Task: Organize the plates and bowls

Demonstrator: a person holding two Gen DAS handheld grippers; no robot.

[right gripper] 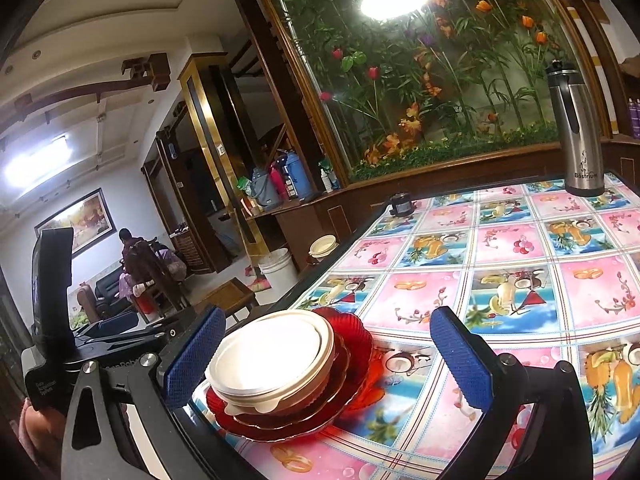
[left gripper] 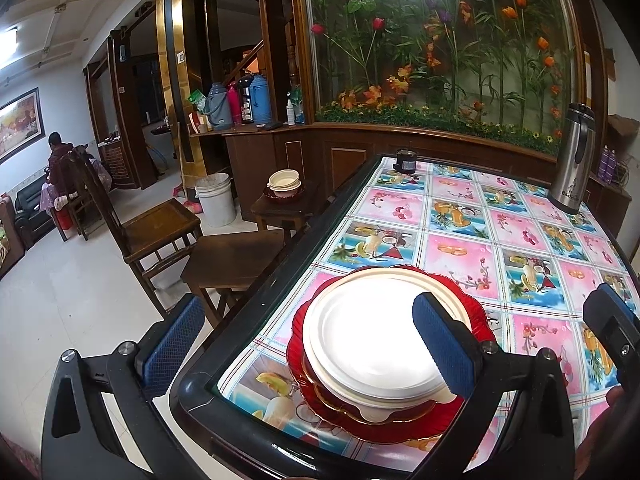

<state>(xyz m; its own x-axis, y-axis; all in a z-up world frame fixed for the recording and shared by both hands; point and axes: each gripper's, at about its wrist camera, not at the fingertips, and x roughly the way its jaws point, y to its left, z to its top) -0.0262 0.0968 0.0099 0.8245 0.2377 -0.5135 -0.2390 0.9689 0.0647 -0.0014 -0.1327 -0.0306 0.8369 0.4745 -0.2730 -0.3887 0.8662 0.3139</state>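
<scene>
Plates and bowls make up two stacks here, but the largest thing is the table [left gripper: 460, 216] with its black rim and glossy pink-and-blue fruit-print cover, filling the right and lower half of both wrist views. At its near corner, lower centre of the left wrist view, sits the stack of white round plates on scalloped red glass plates [left gripper: 380, 360], the widest red plate lowest and touching the cover; the right wrist view shows the same stack [right gripper: 288, 372] at lower left. The left gripper [left gripper: 308, 344] stands wide, its blue-padded fingers [left gripper: 436, 340] apart on either side of the table corner, one pad over the white plate's right edge, holding nothing. The right gripper [right gripper: 328, 364] is likewise spread wide and empty, the stack lying between its pads without visible contact. A tall steel vacuum flask [left gripper: 572, 160] stands upright at the table's far right. Off the table, upper centre-left, a small dark wooden stool [left gripper: 282, 208] carries a stack of cream bowls on a red plate [left gripper: 285, 185].
</scene>
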